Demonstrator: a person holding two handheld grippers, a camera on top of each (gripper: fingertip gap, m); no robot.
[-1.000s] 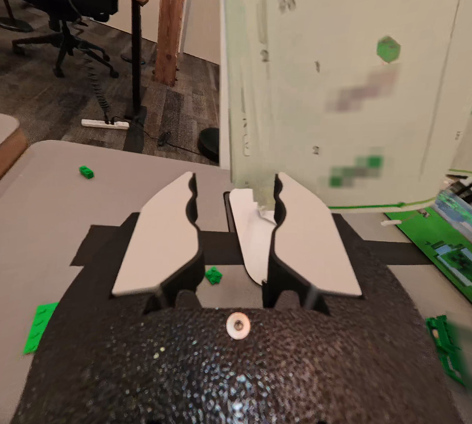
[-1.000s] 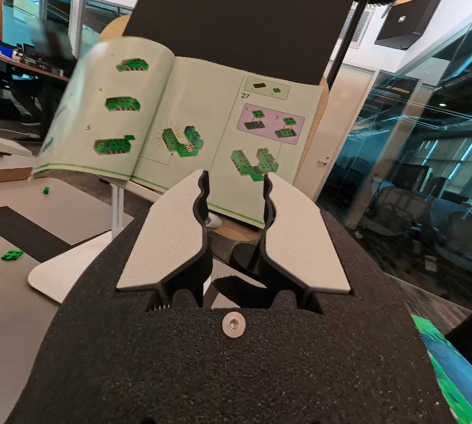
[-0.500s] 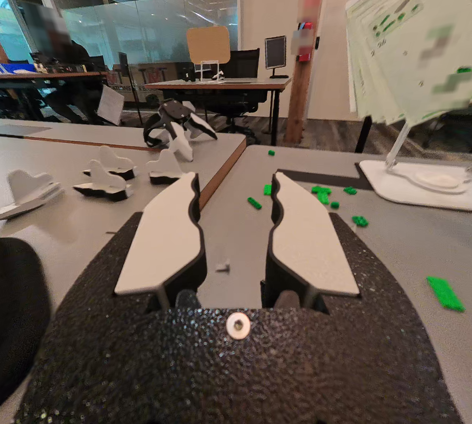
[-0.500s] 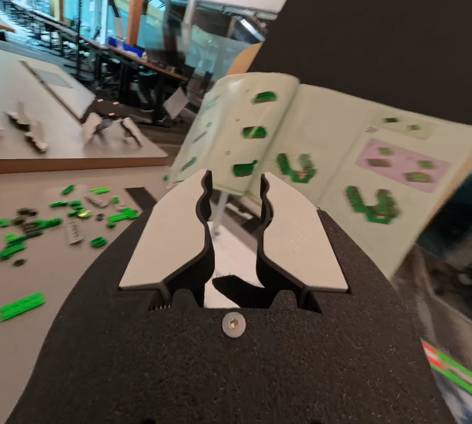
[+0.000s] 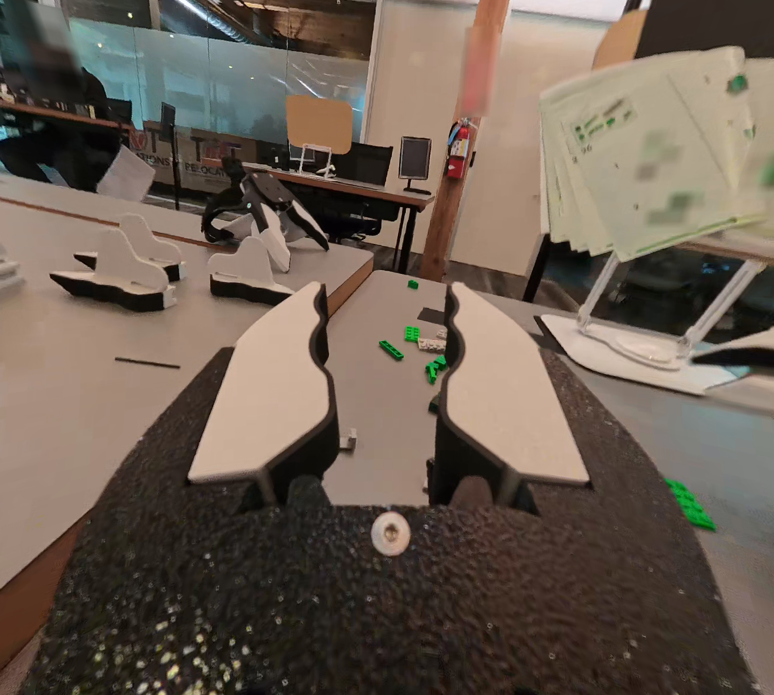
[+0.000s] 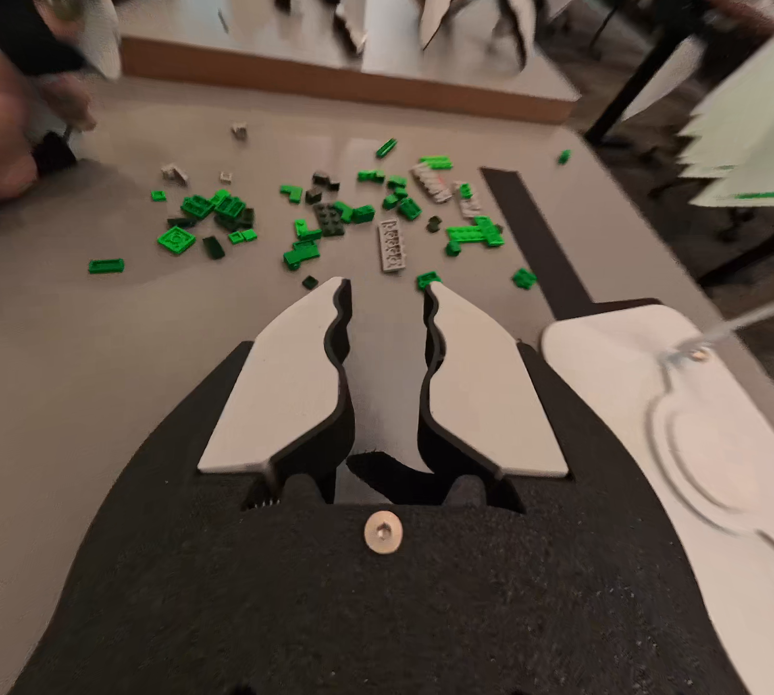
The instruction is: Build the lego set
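Loose lego pieces [image 6: 335, 214] lie scattered on the table [image 6: 125, 340] ahead of the right gripper [image 6: 387, 287] — the booklet stand [image 6: 628, 403] just right of it (spare fingers [image 5: 121, 269] on the adjoining table behind).

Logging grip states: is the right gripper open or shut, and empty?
Open and empty: the right gripper shows bare table between its fingertips, short of the bricks.
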